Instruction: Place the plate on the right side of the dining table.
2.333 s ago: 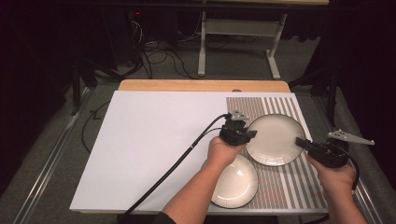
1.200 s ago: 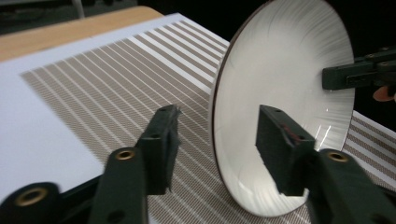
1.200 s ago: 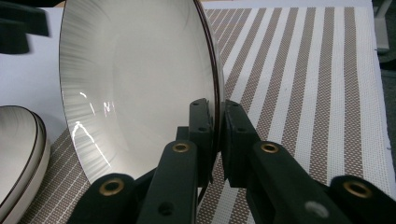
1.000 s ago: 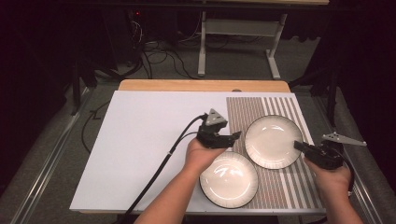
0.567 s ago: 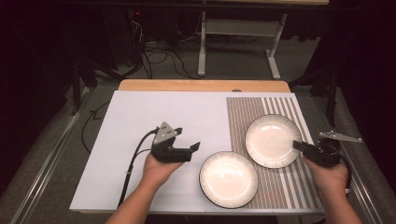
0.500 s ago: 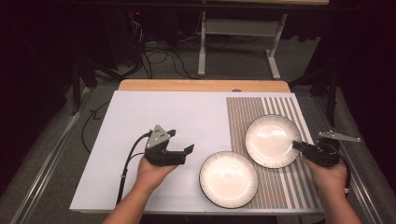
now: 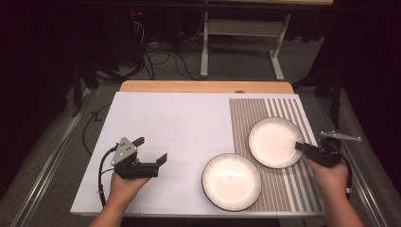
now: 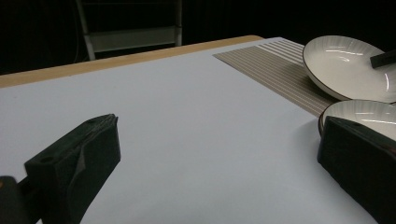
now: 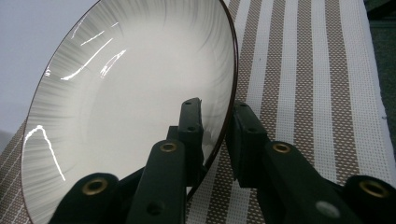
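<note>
A white table (image 7: 189,123) lay in a dark room, with a striped mat (image 7: 283,189) covering its right end. Nearest the person, the left gripper (image 7: 151,151) hung over the bare white surface, its jaws spread wide and empty. Just beyond it sat the near plate (image 7: 231,181), half on the mat. Farther right, the right gripper (image 9: 215,122) pinched the rim of the far plate (image 7: 275,143), one jaw inside it and one outside.
</note>
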### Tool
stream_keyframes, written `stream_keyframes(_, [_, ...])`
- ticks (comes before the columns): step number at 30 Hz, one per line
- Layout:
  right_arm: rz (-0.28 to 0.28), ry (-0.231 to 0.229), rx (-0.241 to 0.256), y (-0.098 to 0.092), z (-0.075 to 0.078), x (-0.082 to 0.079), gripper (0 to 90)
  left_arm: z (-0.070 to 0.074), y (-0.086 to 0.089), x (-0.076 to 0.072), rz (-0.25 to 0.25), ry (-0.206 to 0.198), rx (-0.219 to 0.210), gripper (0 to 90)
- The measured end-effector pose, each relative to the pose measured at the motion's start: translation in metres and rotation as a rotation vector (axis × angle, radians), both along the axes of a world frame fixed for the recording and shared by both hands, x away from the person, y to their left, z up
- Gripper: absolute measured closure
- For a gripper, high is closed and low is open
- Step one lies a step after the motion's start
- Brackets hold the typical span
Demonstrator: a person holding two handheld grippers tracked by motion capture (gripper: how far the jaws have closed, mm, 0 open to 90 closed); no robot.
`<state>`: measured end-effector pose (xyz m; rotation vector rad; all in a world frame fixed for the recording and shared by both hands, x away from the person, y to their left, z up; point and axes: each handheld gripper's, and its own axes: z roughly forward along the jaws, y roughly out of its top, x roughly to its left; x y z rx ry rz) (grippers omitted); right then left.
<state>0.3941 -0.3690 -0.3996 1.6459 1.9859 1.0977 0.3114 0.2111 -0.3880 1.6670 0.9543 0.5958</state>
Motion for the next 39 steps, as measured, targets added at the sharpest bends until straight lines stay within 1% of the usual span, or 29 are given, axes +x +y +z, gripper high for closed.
stream_keyframes(2, [-0.009,0.004,0.013,-0.001,-0.002,0.002,78.7,-0.001,0.003,0.000,-0.003,0.002,-0.002,0.2])
stream_keyframes(4, [-0.020,0.016,0.026,-0.001,-0.004,0.004,78.4,0.000,0.004,0.000,-0.002,0.002,0.009,0.2])
stream_keyframes(7, [-0.029,0.021,0.032,-0.002,-0.007,0.006,78.2,0.003,0.006,-0.001,0.002,-0.003,-0.010,0.2])
stream_keyframes(9, [-0.038,0.031,0.037,-0.002,-0.008,0.008,78.1,0.003,0.007,-0.001,-0.001,-0.005,-0.009,0.2])
stream_keyframes(10, [-0.040,0.035,0.043,-0.002,-0.008,0.009,78.1,0.003,0.007,0.000,-0.005,0.002,-0.010,0.2])
stream_keyframes(12, [-0.050,0.042,0.039,-0.002,-0.010,0.011,77.5,0.003,0.007,0.001,-0.001,0.010,-0.009,0.2])
stream_keyframes(13, [-0.057,0.044,0.028,-0.002,-0.011,0.012,77.7,0.003,0.008,0.002,0.002,0.012,-0.010,0.2])
stream_keyframes(14, [-0.066,0.043,0.002,-0.002,-0.012,0.013,78.6,0.003,0.008,0.002,0.004,0.013,-0.011,0.2])
stream_keyframes(15, [-0.070,0.052,-0.013,-0.002,-0.013,0.014,78.7,0.002,0.009,0.003,0.006,0.016,-0.009,0.2])
stream_keyframes(16, [-0.069,0.046,-0.002,-0.003,-0.014,0.015,79.1,0.002,0.009,0.003,0.007,0.015,-0.005,0.2])
stream_keyframes(17, [-0.070,0.041,-0.005,-0.004,-0.014,0.015,79.0,0.002,0.009,0.003,0.008,0.015,-0.002,0.2])
stream_keyframes(18, [-0.070,0.038,-0.013,-0.003,-0.014,0.015,78.7,0.001,0.009,0.003,0.007,0.015,0.005,0.2])
stream_keyframes(20, [-0.070,0.026,-0.045,-0.001,-0.014,0.014,77.0,0.000,0.008,0.004,0.009,0.018,0.014,0.2])
stream_keyframes(21, [-0.075,0.024,-0.054,0.000,-0.013,0.013,74.6,-0.001,0.008,0.004,0.008,0.021,0.015,0.2])
stream_keyframes(23, [-0.078,0.002,-0.051,0.000,-0.011,0.011,68.0,-0.001,0.009,0.004,0.009,0.023,0.021,0.2])
stream_keyframes(26, [-0.071,-0.034,-0.045,-0.001,-0.005,0.007,62.7,-0.002,0.010,0.003,0.010,0.028,0.019,0.2])
stream_keyframes(28, [-0.056,-0.079,-0.055,0.000,0.000,0.002,57.5,-0.003,0.011,0.003,0.013,0.029,0.022,0.2])
stream_keyframes(30, [-0.039,-0.118,-0.069,0.005,0.005,-0.003,50.1,-0.003,0.011,0.003,0.016,0.030,0.029,0.2])
stream_keyframes(31, [-0.027,-0.137,-0.076,0.007,0.008,-0.006,46.8,-0.003,0.011,0.003,0.016,0.029,0.033,0.2])
stream_keyframes(34, [0.017,-0.185,-0.073,0.016,0.015,-0.014,38.3,-0.003,0.011,0.003,0.013,0.026,0.038,0.2])
stream_keyframes(37, [0.065,-0.249,-0.060,0.029,0.024,-0.025,29.5,-0.003,0.010,0.002,0.012,0.025,0.035,0.2])
stream_keyframes(39, [0.100,-0.301,-0.060,0.041,0.030,-0.033,23.2,-0.002,0.010,0.001,0.012,0.021,0.033,0.2])
